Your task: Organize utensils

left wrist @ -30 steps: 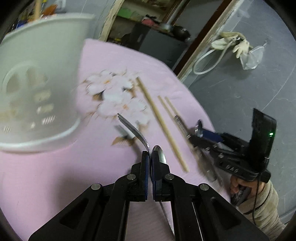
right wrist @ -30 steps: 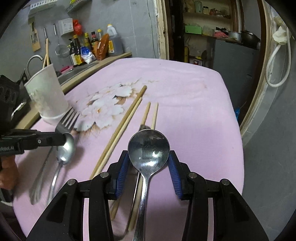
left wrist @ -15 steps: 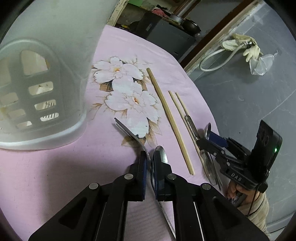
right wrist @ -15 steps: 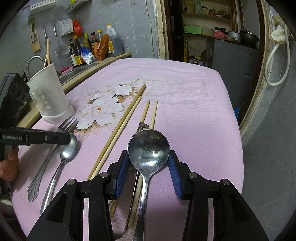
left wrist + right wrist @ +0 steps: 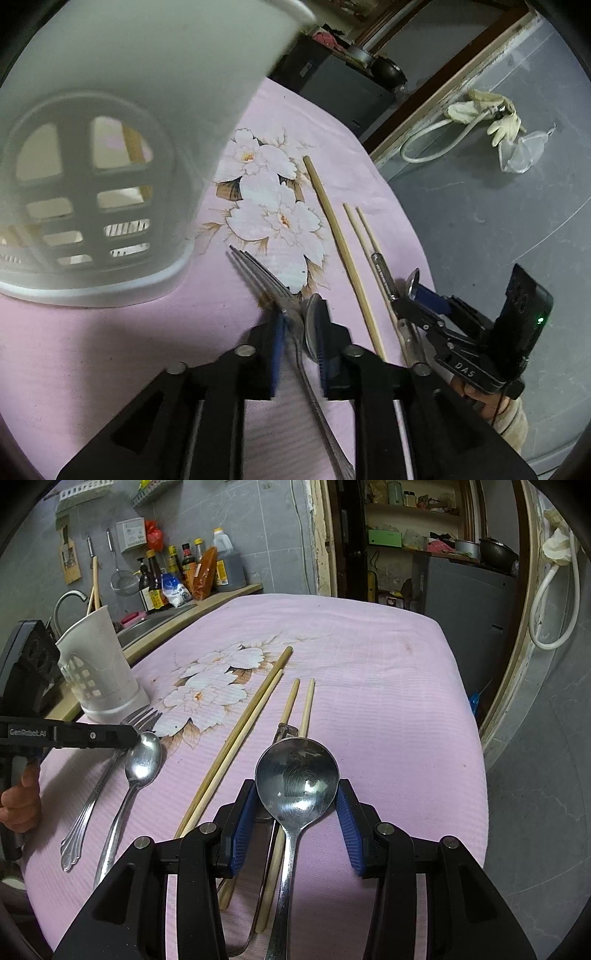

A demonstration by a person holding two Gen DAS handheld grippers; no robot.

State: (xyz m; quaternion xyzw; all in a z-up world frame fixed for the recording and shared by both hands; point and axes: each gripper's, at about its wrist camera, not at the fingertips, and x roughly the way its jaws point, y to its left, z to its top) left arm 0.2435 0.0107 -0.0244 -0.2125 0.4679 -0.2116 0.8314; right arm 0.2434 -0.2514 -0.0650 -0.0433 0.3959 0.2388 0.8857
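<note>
The left gripper [image 5: 297, 345], lettered "GenRobot.AI" on its side in the right wrist view, stands with its jaws parted around the neck of a fork [image 5: 258, 271] lying on the pink flowered cloth [image 5: 110, 332], a small spoon [image 5: 142, 757] just right of it and the white slotted utensil holder [image 5: 110, 147] ahead to its left. The right gripper [image 5: 295, 812], marked "DAS", pinches the bowl of a large steel spoon [image 5: 297, 775] between its blue pads [image 5: 240, 827], above chopsticks [image 5: 255, 716] that run forward from under its jaws.
</note>
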